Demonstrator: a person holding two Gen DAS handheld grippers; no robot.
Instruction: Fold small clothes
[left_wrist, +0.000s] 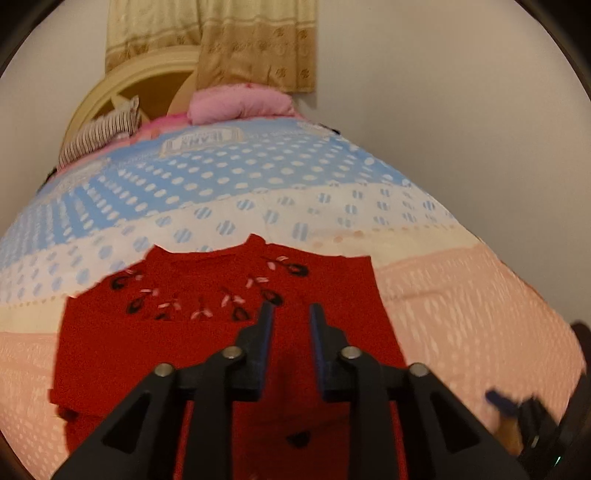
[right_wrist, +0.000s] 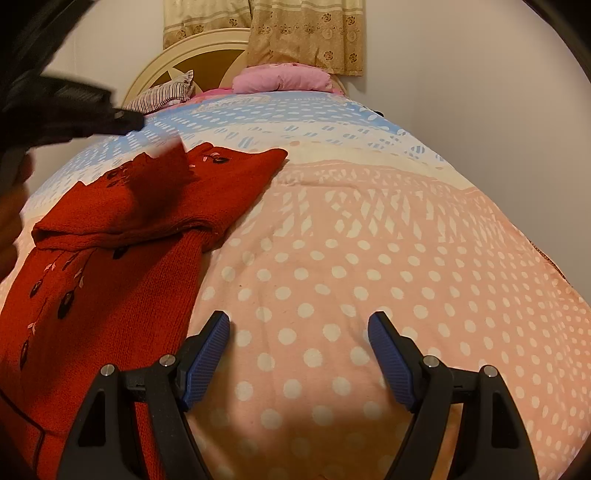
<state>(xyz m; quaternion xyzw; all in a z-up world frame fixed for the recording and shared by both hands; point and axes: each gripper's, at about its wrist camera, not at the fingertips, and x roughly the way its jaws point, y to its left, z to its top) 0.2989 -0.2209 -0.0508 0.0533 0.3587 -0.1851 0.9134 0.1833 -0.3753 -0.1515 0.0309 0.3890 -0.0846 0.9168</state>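
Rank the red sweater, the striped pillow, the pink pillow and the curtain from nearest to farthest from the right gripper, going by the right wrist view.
From the right gripper:
1. Red sweater, close by on its left, lying on the bedspread.
2. Striped pillow and pink pillow, both at the headboard end; too close to call.
3. Curtain, hanging behind the headboard.

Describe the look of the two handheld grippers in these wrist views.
Both are matte black plastic. The left gripper has triangular cut-out linkage arms, silver pivot pins and narrow fingers with blue inner faces. The right gripper matches, its pads blue and finely cross-hatched. No cables, markings or sleeves show.
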